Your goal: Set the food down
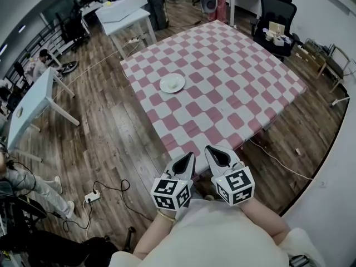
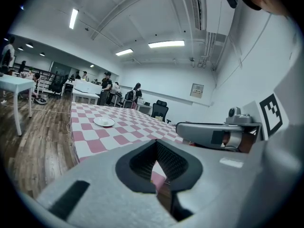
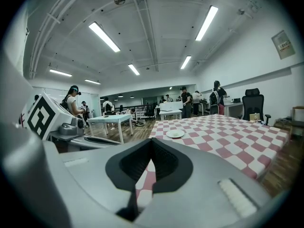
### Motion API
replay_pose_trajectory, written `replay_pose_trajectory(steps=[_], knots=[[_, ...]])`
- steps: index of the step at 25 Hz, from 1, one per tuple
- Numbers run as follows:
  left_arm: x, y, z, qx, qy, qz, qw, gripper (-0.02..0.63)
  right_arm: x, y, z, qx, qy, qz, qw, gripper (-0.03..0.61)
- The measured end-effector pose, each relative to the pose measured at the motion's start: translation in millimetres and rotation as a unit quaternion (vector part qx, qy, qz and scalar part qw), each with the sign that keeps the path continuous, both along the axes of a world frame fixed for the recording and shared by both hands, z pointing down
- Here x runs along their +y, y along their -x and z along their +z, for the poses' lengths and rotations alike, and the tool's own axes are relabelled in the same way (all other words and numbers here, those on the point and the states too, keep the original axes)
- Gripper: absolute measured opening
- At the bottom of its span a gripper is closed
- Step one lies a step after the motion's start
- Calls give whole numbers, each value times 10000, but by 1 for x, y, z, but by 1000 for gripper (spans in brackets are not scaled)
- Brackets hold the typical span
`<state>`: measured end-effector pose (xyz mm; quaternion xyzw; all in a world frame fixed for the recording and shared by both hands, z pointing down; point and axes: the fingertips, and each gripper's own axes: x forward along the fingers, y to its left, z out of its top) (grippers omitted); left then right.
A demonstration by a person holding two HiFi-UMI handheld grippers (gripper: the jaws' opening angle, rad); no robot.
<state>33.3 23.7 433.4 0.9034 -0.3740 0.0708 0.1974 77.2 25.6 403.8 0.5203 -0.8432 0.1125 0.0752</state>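
Plate (image 1: 172, 83) on checkered tabletop (image 1: 233, 82), left hand-held gripper (image 1: 189, 156) and right hand-held gripper (image 1: 210, 149) well short of plate, both pressed together, empty

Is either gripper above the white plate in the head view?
No: the left gripper and right gripper sit at the near corner of the checkered table, while the white plate lies well beyond them.

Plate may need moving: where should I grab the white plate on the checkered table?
Grip the white plate by its near rim, coming in low over the table's near edge. It lies flat and shallow, so likely only the rim gives a lip.
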Motion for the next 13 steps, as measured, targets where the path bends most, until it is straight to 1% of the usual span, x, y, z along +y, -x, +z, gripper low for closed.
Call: replay_pose_trajectory(steps=[13], knots=[[5, -3, -3, 13, -48, -9, 10000, 0, 5, 2, 7, 19, 64, -110, 9999, 5]])
